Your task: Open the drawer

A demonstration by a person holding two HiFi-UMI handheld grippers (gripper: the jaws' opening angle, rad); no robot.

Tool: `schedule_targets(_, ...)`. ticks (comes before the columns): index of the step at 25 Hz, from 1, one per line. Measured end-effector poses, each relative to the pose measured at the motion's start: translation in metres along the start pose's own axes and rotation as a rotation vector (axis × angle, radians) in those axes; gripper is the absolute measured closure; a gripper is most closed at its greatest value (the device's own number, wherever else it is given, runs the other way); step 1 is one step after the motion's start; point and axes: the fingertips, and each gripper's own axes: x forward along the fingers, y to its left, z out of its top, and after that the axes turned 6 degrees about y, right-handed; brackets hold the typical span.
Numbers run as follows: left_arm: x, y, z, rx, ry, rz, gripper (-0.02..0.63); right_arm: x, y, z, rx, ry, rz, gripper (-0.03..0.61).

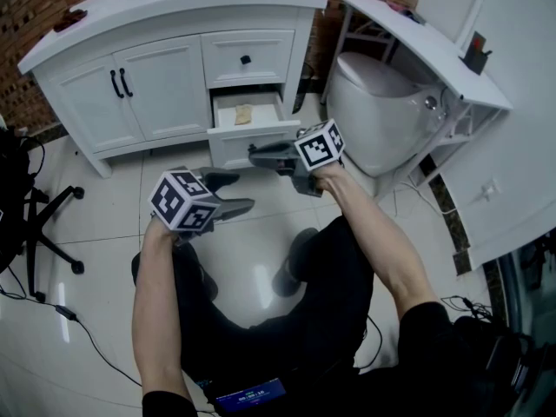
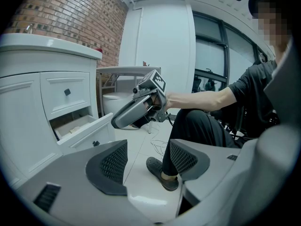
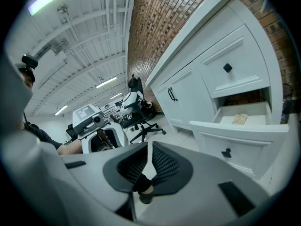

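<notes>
The white vanity (image 1: 165, 85) stood against a brick wall with its lower drawer (image 1: 228, 146) already pulled partway out, to the right of the cupboard doors and facing the person seated on the floor.

The drawer looked likeliest to give trouble. Hauled much further, it might run off its guides and drop at the front, or meet the person's raised knees.

The right hand-held gripper (image 3: 149, 149) hovered just beside the drawer front, its jaws pressed together on nothing and off the knob (image 3: 226, 152). Nudged forward in that state, it would probably shove the drawer back in, or skid across the painted face. It would need to spread again before any fresh pull.

The left hand-held gripper (image 2: 148, 161) hung lower and nearer the person, jaws spread and empty, well apart from the drawer, so nothing steadied the vanity.

A tan slip (image 3: 240, 118) lay loose inside the drawer and could slide with a sharp tug.

No brand or label could be read on the vanity. The marker cubes (image 1: 320, 144) carried only black-and-white squares, and characters on a small screen (image 1: 250, 398) near the person's lap were too small to read.
</notes>
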Motion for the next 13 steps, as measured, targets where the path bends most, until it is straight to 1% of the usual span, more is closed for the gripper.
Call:
schedule_targets(3,0.0002,-0.0003,-0.0007,0.000,0.000,0.001,0.327,0.0010,0.0040,0.0005,-0.018,0.001,0.010,0.532)
schedule_targets(13,-0.0019,0.0009,0.0001,0.002,-0.002,-0.001,0.327,0.0034,0.0059,0.0007,-0.032,0.014,0.012,0.532)
